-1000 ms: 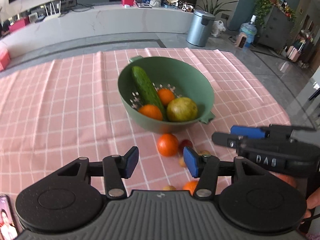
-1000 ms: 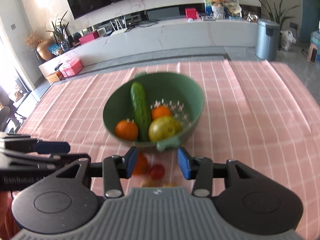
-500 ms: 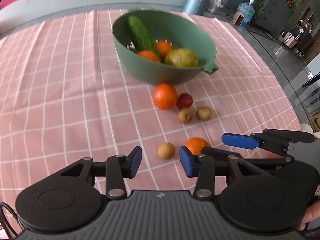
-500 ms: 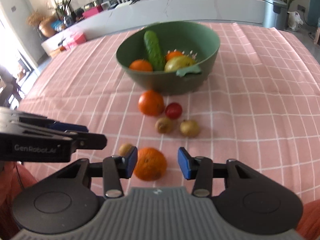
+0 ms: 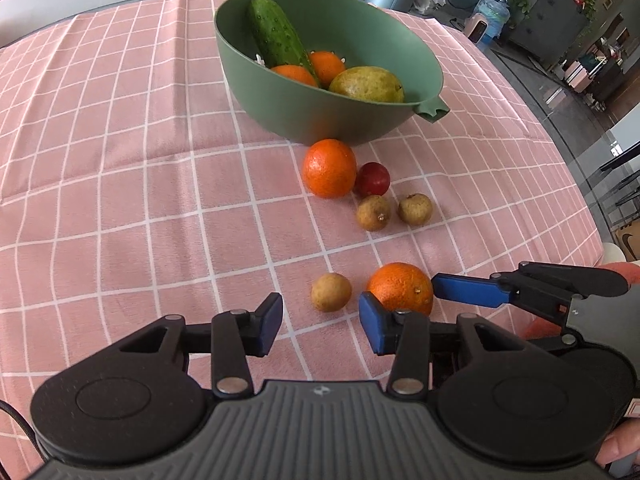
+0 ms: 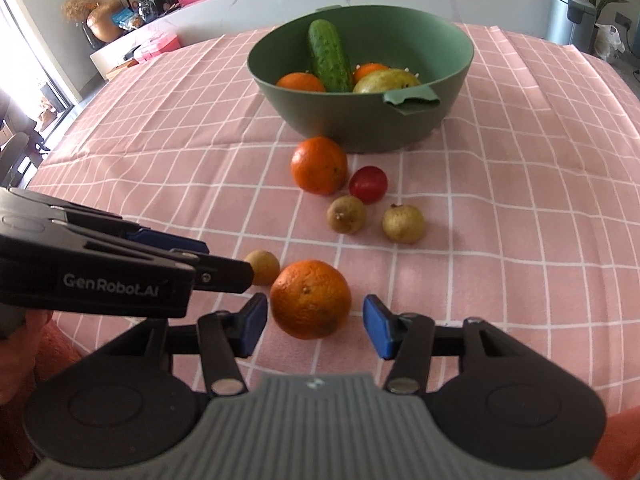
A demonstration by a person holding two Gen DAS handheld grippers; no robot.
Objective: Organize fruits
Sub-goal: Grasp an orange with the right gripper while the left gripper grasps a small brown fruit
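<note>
Right wrist: right gripper [image 6: 315,318] has dropped from bowl [image 6: 372,128] level to straddle orange [image 6: 311,299], jaws spread, ready to close. Left gripper [image 5: 320,326] open, idle.

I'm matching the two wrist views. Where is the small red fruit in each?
Left wrist: red fruit right of centre, touching the far orange.
Right wrist: red fruit just right of centre, beside that orange.
Shared landmark: green bowl just behind.
</note>
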